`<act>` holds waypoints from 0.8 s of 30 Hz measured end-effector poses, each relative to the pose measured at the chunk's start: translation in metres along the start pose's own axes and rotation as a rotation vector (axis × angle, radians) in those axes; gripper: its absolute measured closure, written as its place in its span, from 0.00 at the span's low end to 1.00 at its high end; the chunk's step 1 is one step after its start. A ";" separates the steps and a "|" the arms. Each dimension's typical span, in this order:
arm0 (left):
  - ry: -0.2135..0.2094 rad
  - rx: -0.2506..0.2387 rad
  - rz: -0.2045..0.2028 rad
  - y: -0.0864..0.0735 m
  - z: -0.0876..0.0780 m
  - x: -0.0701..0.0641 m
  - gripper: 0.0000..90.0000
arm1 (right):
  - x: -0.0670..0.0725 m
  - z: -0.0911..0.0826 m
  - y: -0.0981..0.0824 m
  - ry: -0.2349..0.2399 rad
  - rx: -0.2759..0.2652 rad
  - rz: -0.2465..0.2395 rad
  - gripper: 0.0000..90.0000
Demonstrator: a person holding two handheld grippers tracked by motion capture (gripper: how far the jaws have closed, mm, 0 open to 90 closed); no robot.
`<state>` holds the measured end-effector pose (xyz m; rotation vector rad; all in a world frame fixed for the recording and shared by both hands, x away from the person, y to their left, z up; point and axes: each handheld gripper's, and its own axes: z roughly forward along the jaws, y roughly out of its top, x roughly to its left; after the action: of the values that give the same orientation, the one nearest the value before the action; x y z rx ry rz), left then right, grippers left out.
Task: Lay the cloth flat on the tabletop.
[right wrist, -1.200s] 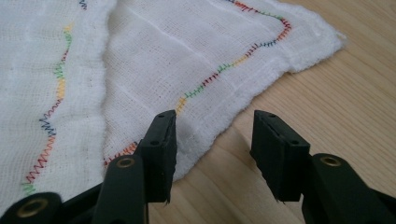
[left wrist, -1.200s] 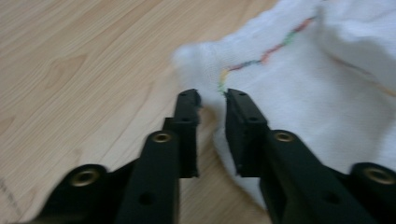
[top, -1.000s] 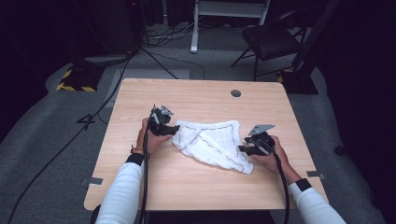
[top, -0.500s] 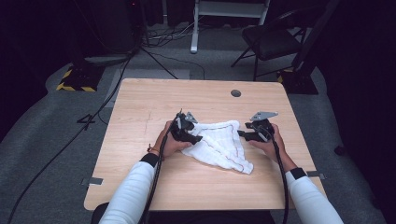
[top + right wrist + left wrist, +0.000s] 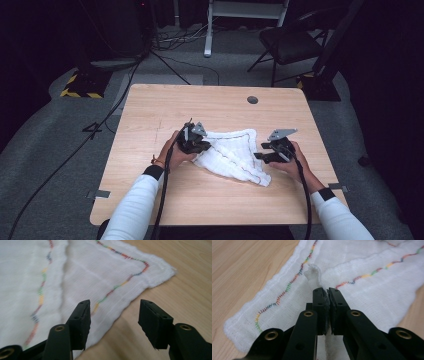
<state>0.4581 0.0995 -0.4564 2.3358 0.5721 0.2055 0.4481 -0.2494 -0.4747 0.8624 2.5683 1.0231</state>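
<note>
The white cloth lies crumpled mid-table, not yet folded flat. The left gripper has just closed on a pinch of its left edge; the right gripper waits wide apart beside its right edge, gripping nothing.

My left claw has just closed, its jaws pinched together. My right claw hangs with its jaws standing apart. Both my forearms reach forward, one hand behind each claw.
</note>
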 end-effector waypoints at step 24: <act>-0.064 0.000 0.067 -0.067 -0.056 -0.059 0.94 | 0.059 -0.046 -0.042 0.166 -0.003 -0.171 0.99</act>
<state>0.3653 0.1499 -0.4596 2.3550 0.4629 0.1616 0.3636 -0.2630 -0.4715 0.5665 2.7191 1.0880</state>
